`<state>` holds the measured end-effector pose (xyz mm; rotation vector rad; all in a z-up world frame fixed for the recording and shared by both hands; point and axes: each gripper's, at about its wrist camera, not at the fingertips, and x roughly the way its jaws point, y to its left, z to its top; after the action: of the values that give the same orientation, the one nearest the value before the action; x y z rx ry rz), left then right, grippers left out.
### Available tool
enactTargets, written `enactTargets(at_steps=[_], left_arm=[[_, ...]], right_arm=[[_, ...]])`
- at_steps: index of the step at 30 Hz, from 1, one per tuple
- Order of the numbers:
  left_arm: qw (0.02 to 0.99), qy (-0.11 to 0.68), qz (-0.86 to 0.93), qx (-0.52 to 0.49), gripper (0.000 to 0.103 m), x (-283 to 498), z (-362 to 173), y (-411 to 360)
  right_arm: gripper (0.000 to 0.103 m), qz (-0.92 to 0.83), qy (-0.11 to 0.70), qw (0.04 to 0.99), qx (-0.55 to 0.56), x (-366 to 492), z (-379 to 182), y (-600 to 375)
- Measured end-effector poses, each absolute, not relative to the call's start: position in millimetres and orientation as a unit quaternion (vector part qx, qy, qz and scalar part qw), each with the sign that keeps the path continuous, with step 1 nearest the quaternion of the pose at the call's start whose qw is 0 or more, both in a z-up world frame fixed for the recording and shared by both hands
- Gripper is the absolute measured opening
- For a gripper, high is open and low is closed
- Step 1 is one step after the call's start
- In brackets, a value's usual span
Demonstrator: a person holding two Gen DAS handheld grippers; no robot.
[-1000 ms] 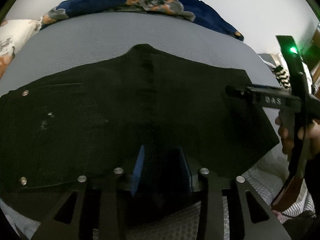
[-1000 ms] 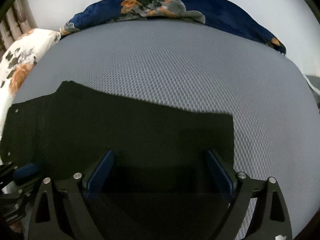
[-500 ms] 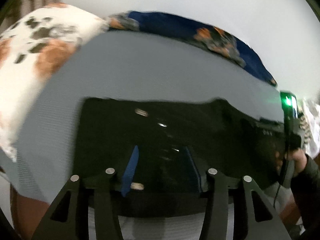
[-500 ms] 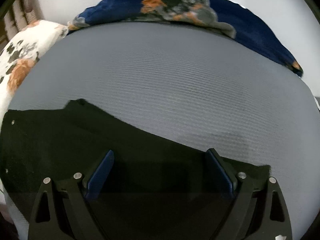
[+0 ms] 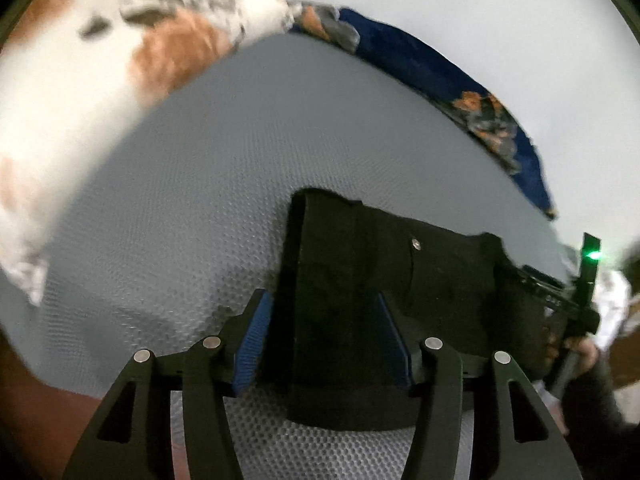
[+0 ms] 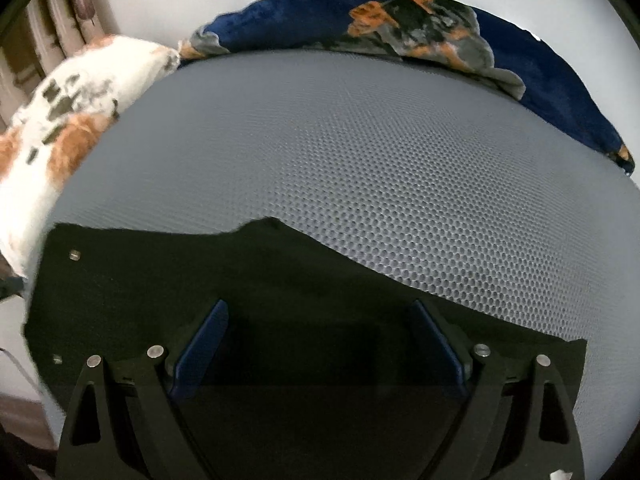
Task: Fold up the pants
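Black pants (image 5: 360, 280) lie flat on a grey mesh mattress (image 5: 200, 200). My left gripper (image 5: 324, 320) hovers over the waistband end, its jaws opening. The cloth's left edge lies between the blue pads (image 5: 254, 340), which do not pinch it. A metal rivet (image 5: 416, 243) shows on the fabric. In the right wrist view the pants (image 6: 160, 280) fill the lower part. My right gripper (image 6: 320, 332) stands wide open just above them with nothing pinched. The left wrist view also shows that gripper's body (image 5: 560, 304) with a green light, held by a hand (image 5: 584, 352).
A white pillow with orange and dark patches (image 5: 80, 80) lies at the left end of the mattress (image 6: 360, 160). A dark blue patterned blanket (image 6: 360, 20) runs along the far edge against a pale wall. Bare mattress stretches beyond the pants.
My left gripper has swept left along the pants to the waistband end, rolled, and its jaws have widened. My right gripper has shifted left over the pants and stayed open.
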<state>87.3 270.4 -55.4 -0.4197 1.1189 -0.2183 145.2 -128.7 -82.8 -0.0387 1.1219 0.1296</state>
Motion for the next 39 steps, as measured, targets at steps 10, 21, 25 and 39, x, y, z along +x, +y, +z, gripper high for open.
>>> enactTargets(at_steps=[10, 21, 25, 39], left_arm=[[0.766, 0.567, -0.211, -0.218, 0.055, 118, -99, 287], [0.684, 0.584, -0.319, -0.3, 0.055, 142, -125, 308], [0.66, 0.592, -0.333, -0.321, 0.055, 156, -129, 302], [0.716, 0.571, -0.269, -0.297, 0.027, 150, -107, 250]], right_arm=[[0.09, 0.018, 0.515, 0.855, 0.046, 130, -45, -154], [0.09, -0.037, 0.508, 0.859, 0.05, 116, -29, -152], [0.09, -0.044, 0.503, 0.861, 0.056, 116, -25, -150], [0.09, -0.066, 0.471, 0.875, 0.09, 88, -5, -182]])
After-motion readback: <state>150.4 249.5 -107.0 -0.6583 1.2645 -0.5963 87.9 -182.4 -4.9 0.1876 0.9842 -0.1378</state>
